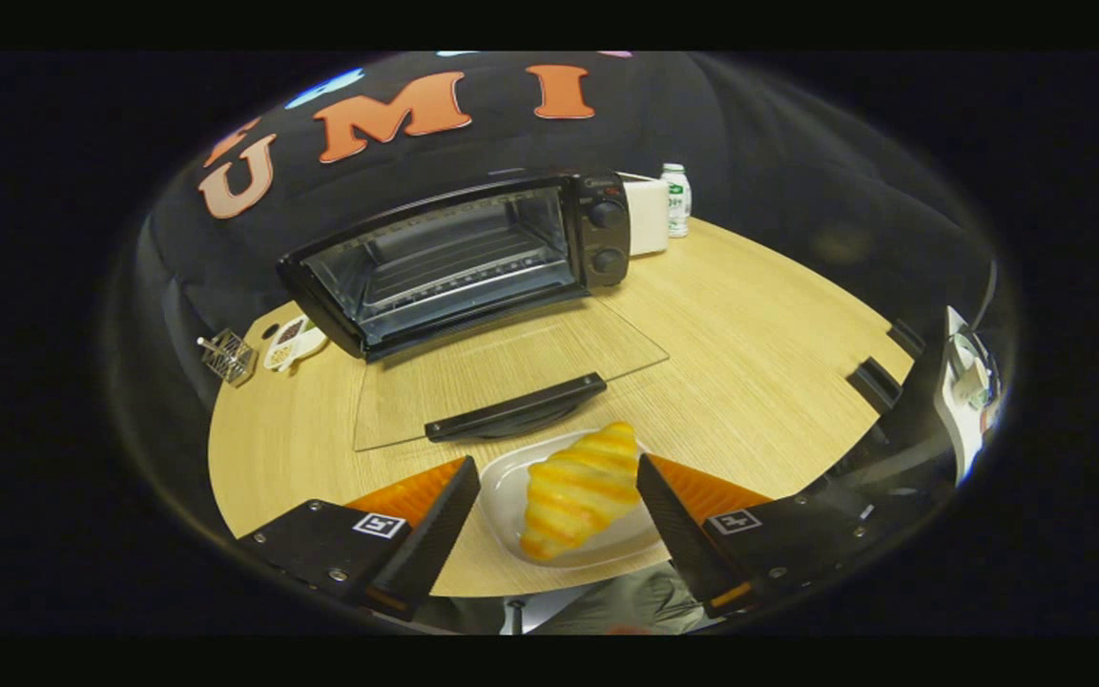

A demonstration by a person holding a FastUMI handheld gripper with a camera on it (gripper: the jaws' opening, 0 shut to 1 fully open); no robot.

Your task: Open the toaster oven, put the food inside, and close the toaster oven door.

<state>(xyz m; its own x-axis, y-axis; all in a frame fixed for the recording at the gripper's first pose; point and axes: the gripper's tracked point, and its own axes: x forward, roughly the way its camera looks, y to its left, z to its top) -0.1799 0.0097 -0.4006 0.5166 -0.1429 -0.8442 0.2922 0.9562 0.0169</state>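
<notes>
- The table (750, 353) is pale wood-grain laminate with a curved near edge; black cloth hangs behind it as the booth's wall.
- The toaster oven (473, 258) stands at the back of the table, a black metal box with two round knobs (606, 236) stacked on its right panel and a wire rack visible in its dark cavity.
- The toaster oven door (511, 367) is folded all the way down, a clear glass pane lying flat over the wood, with a long black bar handle (515, 407) along its front edge.
- A croissant (576, 489), glossy yellow with ridged bands, lies on a white oval plate (504, 491) just in front of the door handle.
- The tongs (557, 501) are spread wide, one finger on each side of the plate and croissant; the croissant sits between them, and neither finger touches it.
- A white boxy object (646, 217) stands against the oven's right side, and a small white bottle (675, 198) with a green label stands just beyond it.
- Left of the oven, near the table's edge, a small wire rack (226, 356) sits beside a white dish (292, 342) holding dark bits.
</notes>
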